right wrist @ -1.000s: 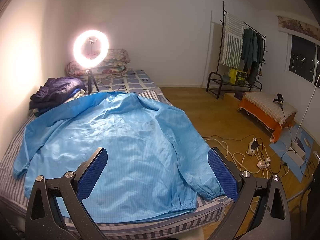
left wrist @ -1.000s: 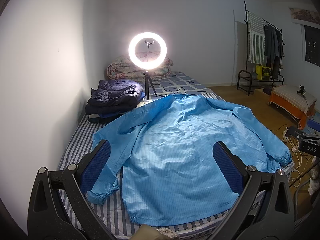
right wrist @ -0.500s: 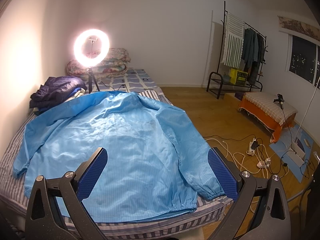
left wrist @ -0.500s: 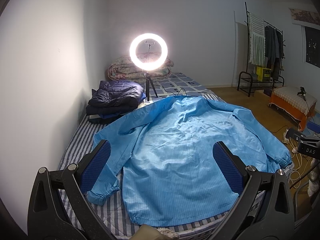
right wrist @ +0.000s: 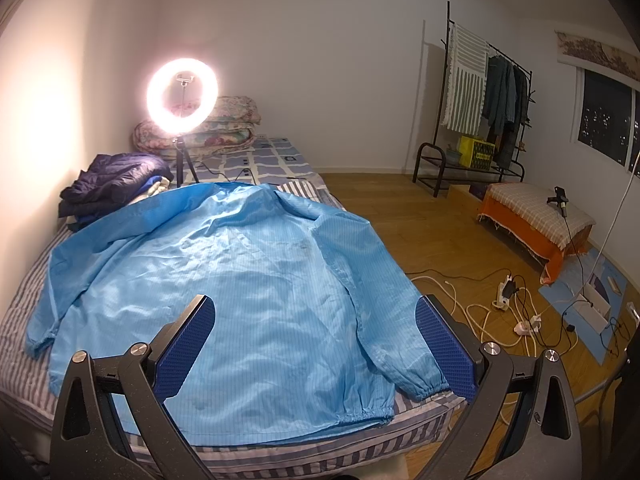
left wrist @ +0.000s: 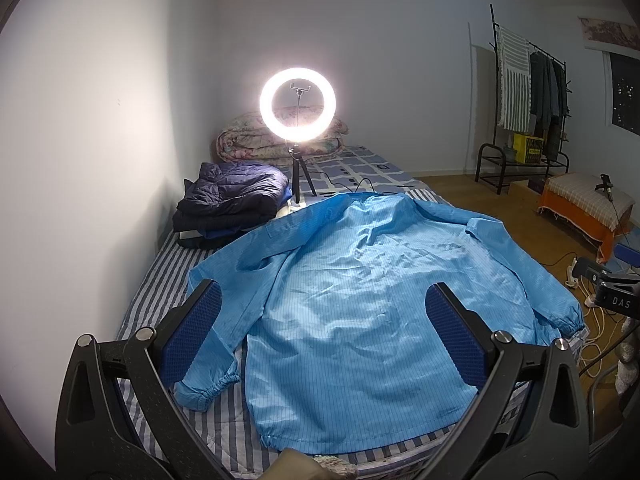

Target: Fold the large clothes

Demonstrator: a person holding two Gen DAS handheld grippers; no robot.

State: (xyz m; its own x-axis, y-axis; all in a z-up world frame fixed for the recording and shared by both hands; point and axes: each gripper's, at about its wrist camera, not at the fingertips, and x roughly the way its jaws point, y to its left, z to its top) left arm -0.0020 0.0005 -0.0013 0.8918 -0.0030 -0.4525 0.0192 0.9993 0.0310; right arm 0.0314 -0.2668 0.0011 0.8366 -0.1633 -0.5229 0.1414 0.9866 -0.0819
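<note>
Nearest, left gripper (left wrist: 324, 320) spread wide, blue-padded fingers (left wrist: 192, 332) apart with nothing between them, held above the near end of the bed. Likewise right gripper (right wrist: 314, 332), gaping and empty, hanging over the near right corner of the mattress.

Below both, light blue jacket (left wrist: 360, 300) laid flat on the striped bed (left wrist: 160, 280), hem toward the cameras, collar toward the far end. Left sleeve (left wrist: 208, 384) angled down alongside the body, elastic cuff resting on the stripes; right sleeve (right wrist: 384, 312) running down to the bed's right edge, cuff close to the near right corner. Fabric wrinkled across the middle.

Beyond the collar, lit ring light (left wrist: 298, 110) on a small tripod standing on the bed. Just left of it, folded dark puffer jacket (left wrist: 236, 196) atop a small stack by the wall. Farther back, rolled floral quilt (left wrist: 248, 142) at the head of the bed.

Off to the right, tangled cables and power strips (right wrist: 508, 292) on the wooden floor, orange-draped bench (right wrist: 536, 220), and at the far wall a clothes rack (right wrist: 488, 96) with hanging garments.
</note>
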